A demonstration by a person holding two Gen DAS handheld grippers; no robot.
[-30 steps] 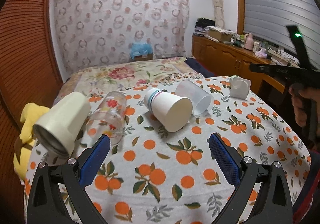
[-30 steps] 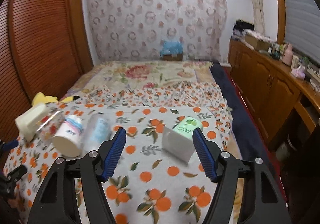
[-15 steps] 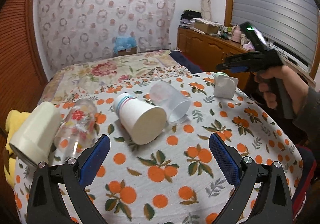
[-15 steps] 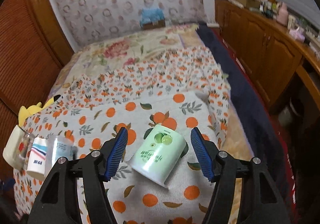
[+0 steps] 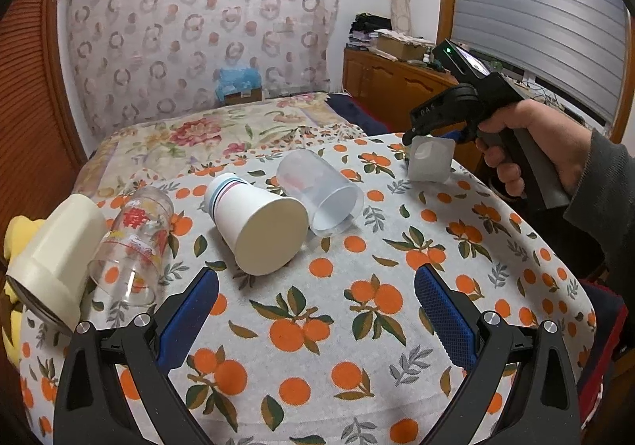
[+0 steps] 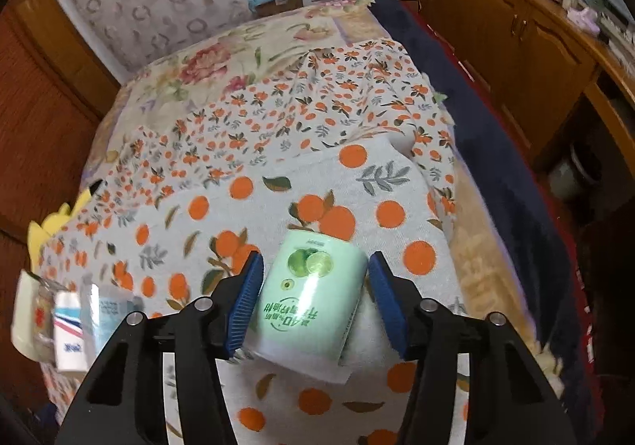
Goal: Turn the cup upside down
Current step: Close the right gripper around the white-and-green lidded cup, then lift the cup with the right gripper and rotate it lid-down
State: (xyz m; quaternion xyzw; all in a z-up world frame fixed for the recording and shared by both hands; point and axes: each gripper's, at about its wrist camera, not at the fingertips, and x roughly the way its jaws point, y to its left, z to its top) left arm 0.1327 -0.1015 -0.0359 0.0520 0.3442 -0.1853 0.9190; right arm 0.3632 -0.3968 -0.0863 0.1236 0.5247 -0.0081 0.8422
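We note that the left gripper (image 5: 316,308) has black angular arms, silver screws and blue cross-hatched pads (image 5: 444,316). The right gripper (image 6: 315,304) is built alike; from the left wrist view its black pistol-grip body carries a green light and faint lettering. The right hand (image 5: 528,145) shows bare skin and a dark grey sleeve (image 5: 607,207).

Both wrist views overlook tablecloth (image 5: 357,326), perhaps obliquely.

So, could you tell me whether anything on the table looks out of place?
Every cup lies toppled: the cream tumbler, printed glass, paper cup, frosted cup and the green cup between the right gripper's fingers.
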